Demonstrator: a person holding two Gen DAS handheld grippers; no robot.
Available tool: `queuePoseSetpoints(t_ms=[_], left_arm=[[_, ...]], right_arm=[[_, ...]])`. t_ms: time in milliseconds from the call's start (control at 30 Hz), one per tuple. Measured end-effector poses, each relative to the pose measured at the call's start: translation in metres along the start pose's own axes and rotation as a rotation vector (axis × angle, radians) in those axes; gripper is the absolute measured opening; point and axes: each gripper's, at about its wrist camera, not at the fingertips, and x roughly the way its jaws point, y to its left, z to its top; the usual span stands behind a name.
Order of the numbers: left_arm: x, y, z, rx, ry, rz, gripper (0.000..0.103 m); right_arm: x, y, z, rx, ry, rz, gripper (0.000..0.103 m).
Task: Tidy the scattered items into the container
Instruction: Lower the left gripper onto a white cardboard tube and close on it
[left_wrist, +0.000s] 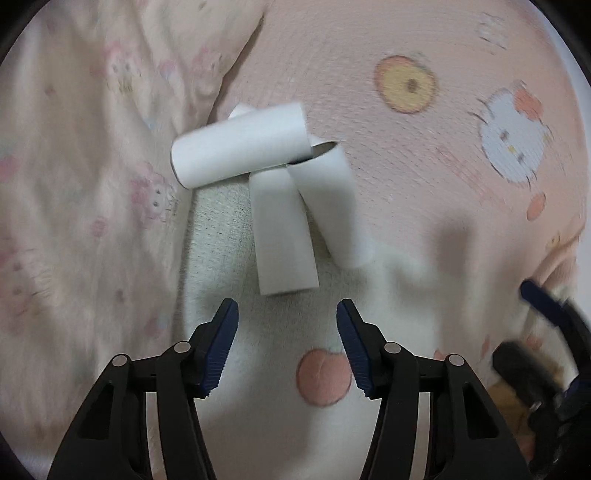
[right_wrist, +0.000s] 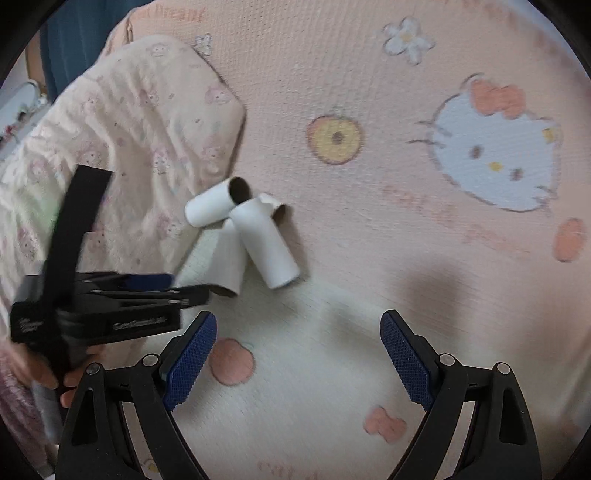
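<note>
Three white paper tubes (left_wrist: 266, 192) lay in a small pile on the pink bed sheet (left_wrist: 424, 166), straight ahead of the left tongs (left_wrist: 287, 345), which were released and empty. The nearest tube (left_wrist: 282, 236) pointed its long axis almost toward these tongs. The right tongs (right_wrist: 298, 360), also spread wide and empty, stood farther back, so the left hand seemed nearer. No container was visible

Left hand-held gripper (left_wrist: 287, 345) jaws spread wide, empty; right hand-held gripper (right_wrist: 298, 360) likewise.
</note>
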Motion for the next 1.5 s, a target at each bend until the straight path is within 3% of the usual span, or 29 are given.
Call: queuePoseSetpoints(t_ms=[167, 267, 367, 600, 800, 1100, 1167, 1300, 1367, 1500], left_arm=[[0.026, 0.014, 0.017, -0.130, 0.030, -0.017, 0.053], [0.042, 0.012, 0.022, -0.138, 0.055, -0.050, 0.047], [0.046, 0.009, 0.022, -0.157, 0.042, -0.036, 0.047], [0.029, 0.000, -0.004, -0.090, -0.004, 0.042, 0.047], [0.009, 0.010, -0.032, -0.038, -0.044, 0.125, 0.047], [0.024, 0.002, -0.042, 0.014, -0.090, 0.111, 0.047], [0.031, -0.007, -0.051, 0.058, -0.075, 0.135, 0.046], [0.039, -0.030, -0.061, 0.154, -0.090, 0.226, 0.046], [0.040, -0.032, -0.065, 0.146, -0.096, 0.220, 0.046], [0.042, -0.034, -0.068, 0.110, -0.093, 0.188, 0.046]], right_arm=[[0.033, -0.018, 0.002, 0.063, 0.055, 0.000, 0.090], [0.047, -0.027, 0.001, 0.091, 0.079, 0.033, 0.090], [0.059, -0.031, 0.001, 0.115, 0.092, 0.047, 0.089], [0.079, -0.011, 0.014, 0.061, 0.071, 0.129, 0.090], [0.102, 0.004, 0.015, -0.038, 0.081, 0.118, 0.089], [0.112, 0.015, 0.021, -0.077, 0.076, 0.132, 0.089], [0.112, 0.018, 0.026, -0.080, 0.049, 0.120, 0.081], [0.122, 0.026, 0.037, -0.090, 0.041, 0.128, 0.077], [0.128, 0.030, 0.040, -0.104, 0.060, 0.136, 0.065], [0.137, 0.039, 0.039, -0.150, 0.069, 0.077, 0.058]])
